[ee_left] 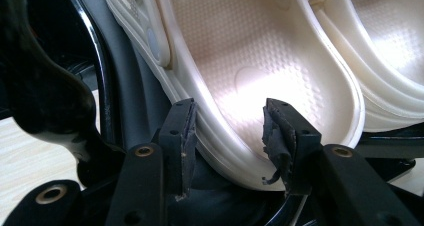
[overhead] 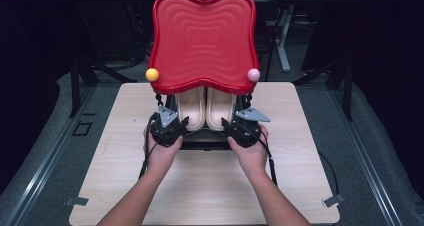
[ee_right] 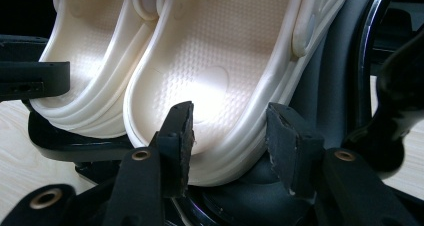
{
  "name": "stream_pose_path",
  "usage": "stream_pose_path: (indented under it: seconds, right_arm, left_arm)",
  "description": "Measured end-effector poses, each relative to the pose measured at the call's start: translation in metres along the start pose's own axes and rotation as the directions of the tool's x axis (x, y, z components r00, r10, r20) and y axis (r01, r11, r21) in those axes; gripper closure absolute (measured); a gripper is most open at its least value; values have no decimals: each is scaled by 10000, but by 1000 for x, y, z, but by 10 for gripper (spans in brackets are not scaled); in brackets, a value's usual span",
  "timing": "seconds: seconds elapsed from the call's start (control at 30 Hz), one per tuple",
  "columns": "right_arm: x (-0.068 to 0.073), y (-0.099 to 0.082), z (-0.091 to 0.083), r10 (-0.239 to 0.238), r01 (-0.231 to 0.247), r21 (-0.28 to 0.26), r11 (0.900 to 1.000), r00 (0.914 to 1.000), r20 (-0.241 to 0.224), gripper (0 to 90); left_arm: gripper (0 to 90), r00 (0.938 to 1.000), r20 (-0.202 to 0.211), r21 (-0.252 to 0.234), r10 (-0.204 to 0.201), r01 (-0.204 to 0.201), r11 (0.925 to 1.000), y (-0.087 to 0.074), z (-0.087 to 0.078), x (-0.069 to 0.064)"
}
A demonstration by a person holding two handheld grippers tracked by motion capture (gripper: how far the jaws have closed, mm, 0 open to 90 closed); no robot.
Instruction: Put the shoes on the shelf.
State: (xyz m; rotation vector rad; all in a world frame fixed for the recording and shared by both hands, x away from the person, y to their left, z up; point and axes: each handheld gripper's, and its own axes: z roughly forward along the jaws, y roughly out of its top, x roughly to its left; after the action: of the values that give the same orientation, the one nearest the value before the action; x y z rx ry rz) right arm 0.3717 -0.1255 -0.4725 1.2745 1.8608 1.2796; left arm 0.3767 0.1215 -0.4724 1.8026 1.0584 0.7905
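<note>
- The wooden table carries a black rack in its middle, and a big red tray-shaped lid stands tilted above the rack.
- A yellow ball sits at the left lower corner of the red lid, and a pink ball sits at the right lower corner.
- The left gripper is held in the person's left hand at the left front of the rack.
- In the left gripper view, the left gripper has its jaws spread apart around the heel rim of the left cream clog. One pad is on the outer side of the rim and touches it or is just beside it, the other pad stands over the inside of the heel. I cannot tell that both pads press.
- The two clogs lie side by side on the rack, under the lower edge of the red lid, with the heels toward the person. In the high view the left cream clog is touching the right cream clog.
- In the right gripper view, the right gripper also has its jaws spread, one on each side of the heel wall of the right cream clog. The inner pad is at the heel inside, the outer pad is close to the outer wall, and a firm pinch I cannot confirm.
- The right gripper is held in the right hand at the right front of the rack.
</note>
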Motion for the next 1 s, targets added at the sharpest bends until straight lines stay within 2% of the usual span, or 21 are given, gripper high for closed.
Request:
stream_pose_path:
  seconds: [0.13,0.63,1.0]
  right_arm:
    - [2,0,-1,49,-49,-5,10000,9999,121,536]
    - [2,-1,-1,131,-130,-16,9999,9998,125,533]
    - [1,0,-3,161,-161,36,9999,9999,22,526]
  left_arm:
    - [565,10000,-3,-6,-28,28,10000,0,0,0]
    - [560,9997,-3,-71,-241,241,9997,-1,-1,0]
    - [537,9992,214,-13,-325,325,9995,-1,-3,2]
